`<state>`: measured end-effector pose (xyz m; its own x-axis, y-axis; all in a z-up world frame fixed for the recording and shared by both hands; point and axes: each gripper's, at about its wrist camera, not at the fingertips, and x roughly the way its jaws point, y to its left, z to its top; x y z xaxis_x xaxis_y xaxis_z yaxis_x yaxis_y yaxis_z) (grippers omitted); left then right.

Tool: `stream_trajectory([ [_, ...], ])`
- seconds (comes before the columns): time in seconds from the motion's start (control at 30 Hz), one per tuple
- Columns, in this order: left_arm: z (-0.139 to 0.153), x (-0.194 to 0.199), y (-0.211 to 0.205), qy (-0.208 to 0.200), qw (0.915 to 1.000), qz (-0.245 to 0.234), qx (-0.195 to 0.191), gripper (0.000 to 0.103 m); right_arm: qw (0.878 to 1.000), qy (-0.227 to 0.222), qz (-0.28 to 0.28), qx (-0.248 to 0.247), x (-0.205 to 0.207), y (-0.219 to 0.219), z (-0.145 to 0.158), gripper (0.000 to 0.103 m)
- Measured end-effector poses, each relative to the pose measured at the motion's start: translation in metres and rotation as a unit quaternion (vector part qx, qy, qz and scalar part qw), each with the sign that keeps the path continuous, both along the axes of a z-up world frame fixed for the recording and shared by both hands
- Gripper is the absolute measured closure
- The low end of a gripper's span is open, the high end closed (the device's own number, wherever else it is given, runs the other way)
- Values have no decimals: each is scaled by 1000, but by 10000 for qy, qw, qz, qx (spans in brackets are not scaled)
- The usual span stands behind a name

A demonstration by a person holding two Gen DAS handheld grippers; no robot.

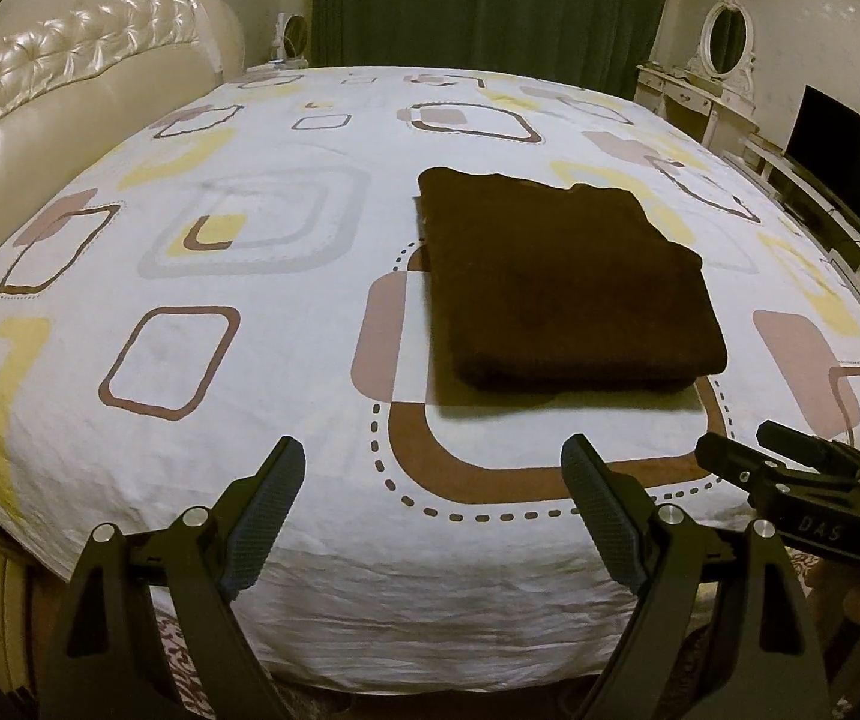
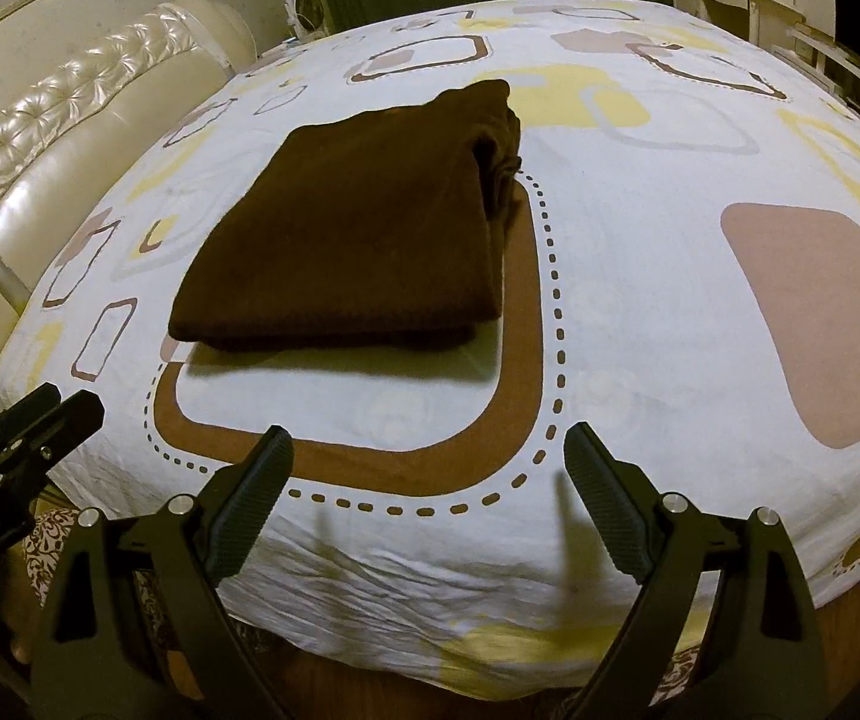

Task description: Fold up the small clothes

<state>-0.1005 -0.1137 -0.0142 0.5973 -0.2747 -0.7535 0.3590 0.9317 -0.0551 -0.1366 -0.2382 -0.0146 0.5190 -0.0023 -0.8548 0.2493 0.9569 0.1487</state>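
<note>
Hovering at the near edge of the bed [image 1: 237, 360], the left gripper [image 1: 433, 480] and right gripper [image 2: 426, 468] are both gaping wide, holding nothing. Lying ahead, apart from both, is the brown garment [image 1: 556, 282], a fuzzy, thick folded rectangle running away from them, sitting between the two.

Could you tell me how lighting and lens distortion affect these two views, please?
Left wrist view: dim yellowish light, fisheye bulges the bed, brown garment casts a shadow toward the camera. Right wrist view: same bulge, sharp finger shadows on the sheet.
</note>
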Motion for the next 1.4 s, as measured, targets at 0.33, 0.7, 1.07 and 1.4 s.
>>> stream_trajectory([
  [0.33, 1, 1, 2, 1, 10000, 16, -39, 17, 10000, 18, -13, 36, 0, -1, -2, 11],
  [0.7, 3, 2, 3, 8, 9999, 98, -44, 17, 10000, 35, 1, 31, -1, 0, -3, 11],
  [1.07, 3, 0, 3, 23, 9999, 91, -37, 17, 10000, 39, 10, 29, 0, 0, -3, 11],
  [1.4, 3, 0, 4, -4, 9999, 111, -39, 17, 10000, 38, 15, 30, 0, -1, -3, 11],
])
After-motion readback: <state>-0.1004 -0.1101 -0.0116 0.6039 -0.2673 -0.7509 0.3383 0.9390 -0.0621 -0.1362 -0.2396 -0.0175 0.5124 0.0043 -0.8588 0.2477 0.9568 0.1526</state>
